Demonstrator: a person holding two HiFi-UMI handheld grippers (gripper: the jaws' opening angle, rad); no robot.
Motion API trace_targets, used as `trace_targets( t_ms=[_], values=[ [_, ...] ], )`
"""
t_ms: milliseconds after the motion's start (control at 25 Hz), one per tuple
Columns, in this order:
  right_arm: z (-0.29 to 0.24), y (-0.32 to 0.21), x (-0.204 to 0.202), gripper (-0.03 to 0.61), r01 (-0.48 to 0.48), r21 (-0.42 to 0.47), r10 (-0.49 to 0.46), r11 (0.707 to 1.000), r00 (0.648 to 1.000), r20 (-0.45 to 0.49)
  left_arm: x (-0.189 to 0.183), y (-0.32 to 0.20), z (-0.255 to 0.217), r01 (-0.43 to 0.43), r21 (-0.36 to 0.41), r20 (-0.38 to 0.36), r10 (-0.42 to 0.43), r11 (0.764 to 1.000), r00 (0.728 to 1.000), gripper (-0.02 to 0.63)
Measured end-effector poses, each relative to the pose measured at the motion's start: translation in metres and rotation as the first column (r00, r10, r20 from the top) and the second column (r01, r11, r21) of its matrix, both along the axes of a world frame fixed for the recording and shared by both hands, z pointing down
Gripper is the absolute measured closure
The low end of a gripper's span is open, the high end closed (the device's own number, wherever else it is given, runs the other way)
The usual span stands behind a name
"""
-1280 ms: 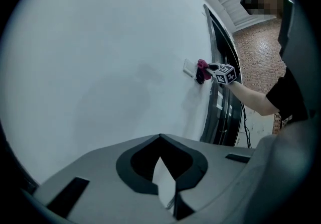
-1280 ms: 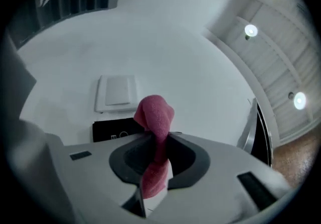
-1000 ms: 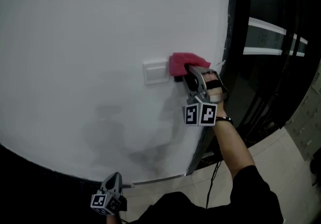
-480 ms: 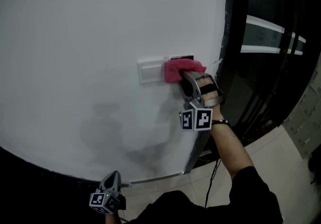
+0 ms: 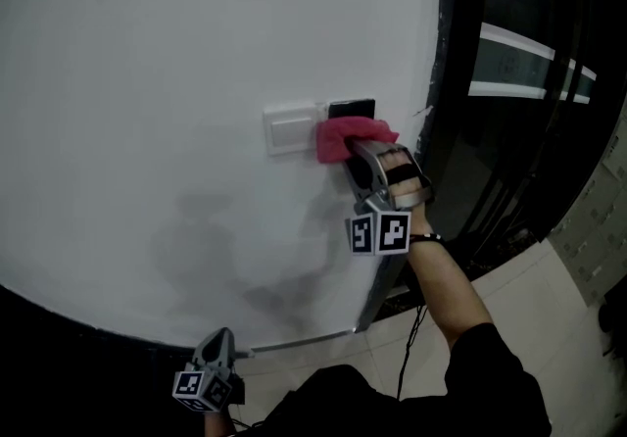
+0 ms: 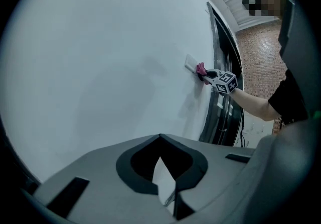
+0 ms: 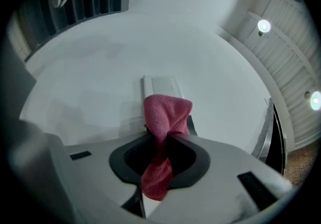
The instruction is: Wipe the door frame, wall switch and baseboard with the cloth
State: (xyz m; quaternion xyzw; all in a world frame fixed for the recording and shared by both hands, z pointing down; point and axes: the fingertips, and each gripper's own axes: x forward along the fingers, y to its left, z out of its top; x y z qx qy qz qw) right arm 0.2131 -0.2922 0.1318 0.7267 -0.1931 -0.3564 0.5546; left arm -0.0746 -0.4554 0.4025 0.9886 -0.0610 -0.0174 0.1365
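Observation:
A pink cloth [image 5: 341, 137] is pressed to the white wall, just right of the white wall switch [image 5: 288, 129] and under a small black panel [image 5: 352, 110]. My right gripper [image 5: 361, 153] is shut on the cloth. In the right gripper view the cloth [image 7: 166, 115] bunches up from between the jaws, with the switch [image 7: 163, 86] just beyond it. The dark door frame [image 5: 447, 63] runs down the wall's right edge. My left gripper [image 5: 217, 355] hangs low near the wall's foot, and its jaws [image 6: 160, 137] are shut on nothing.
A thin metal strip [image 5: 302, 341] runs along the foot of the wall. Right of the frame is a dark glass door [image 5: 519, 121] and pale floor tiles [image 5: 549, 327]. A cable [image 5: 409, 347] hangs beside the person's right arm.
My right gripper has carried the cloth left and slightly down, off the black panel, which now shows above it. The left gripper has barely moved.

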Motion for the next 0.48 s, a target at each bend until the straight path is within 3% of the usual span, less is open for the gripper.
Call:
trace_targets(
  t_ms=[320, 480],
  values=[
    [0.012, -0.003, -0.004, 0.508, 0.019, -0.017, -0.017, 1.0, 0.995, 0.103, -0.003, -0.004, 0.001, 0.014, -0.018, 0.011, -0.013, 1.0, 1.0, 0.614],
    [-0.018, -0.009, -0.034, 0.509, 0.098, 0.043, -0.102, 0.994, 0.988, 0.114, -0.006, -0.007, 0.001, 0.019, -0.023, 0.019, -0.018, 1.0, 1.0, 0.614]
  ],
)
